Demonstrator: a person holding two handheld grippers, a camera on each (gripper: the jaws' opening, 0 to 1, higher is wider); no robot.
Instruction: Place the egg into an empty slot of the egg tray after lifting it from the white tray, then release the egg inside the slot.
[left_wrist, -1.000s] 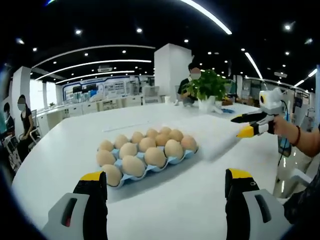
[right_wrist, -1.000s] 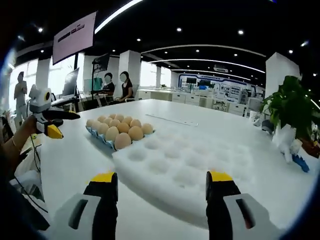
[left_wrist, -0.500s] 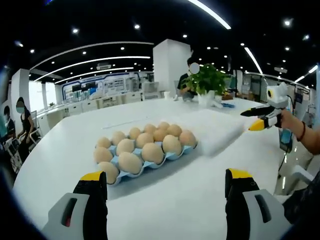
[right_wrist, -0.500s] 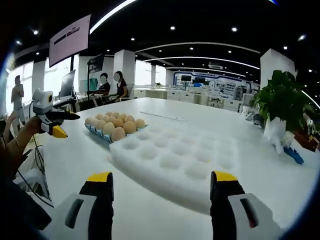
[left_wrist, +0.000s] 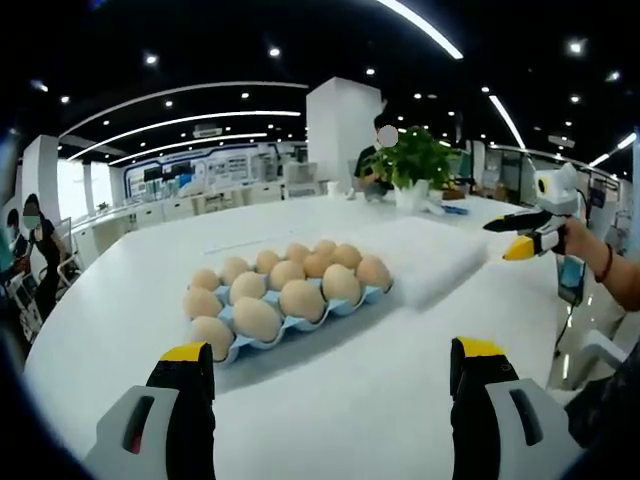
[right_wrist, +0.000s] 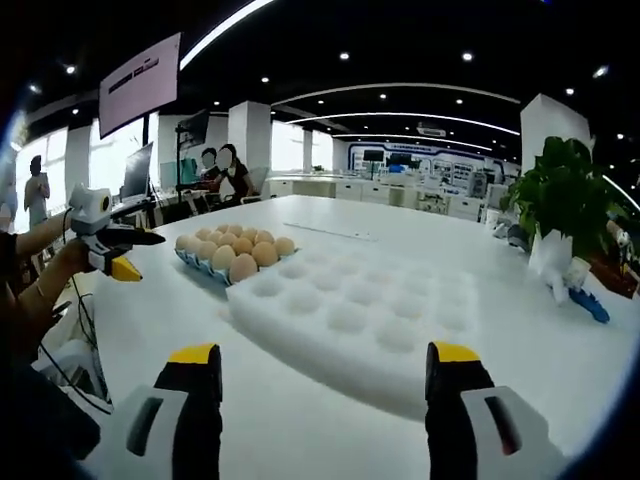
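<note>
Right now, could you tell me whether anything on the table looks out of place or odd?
Nothing is spilled or broken. The odd part: the white tray holds no eggs in its hollows, while the blue egg tray looks filled with eggs, with no empty slot that I can see. Both grippers are open and empty.

Both views are bright and evenly lit by white ceiling strip lights (left_wrist: 420, 30) and round spotlights overhead. The glossy white table (right_wrist: 300, 420) shows mild sheen without harsh glare. A soft shadow lies beside the blue egg tray (left_wrist: 300, 325). Fisheye distortion bends everything toward the edges; distant background is slightly soft.
</note>
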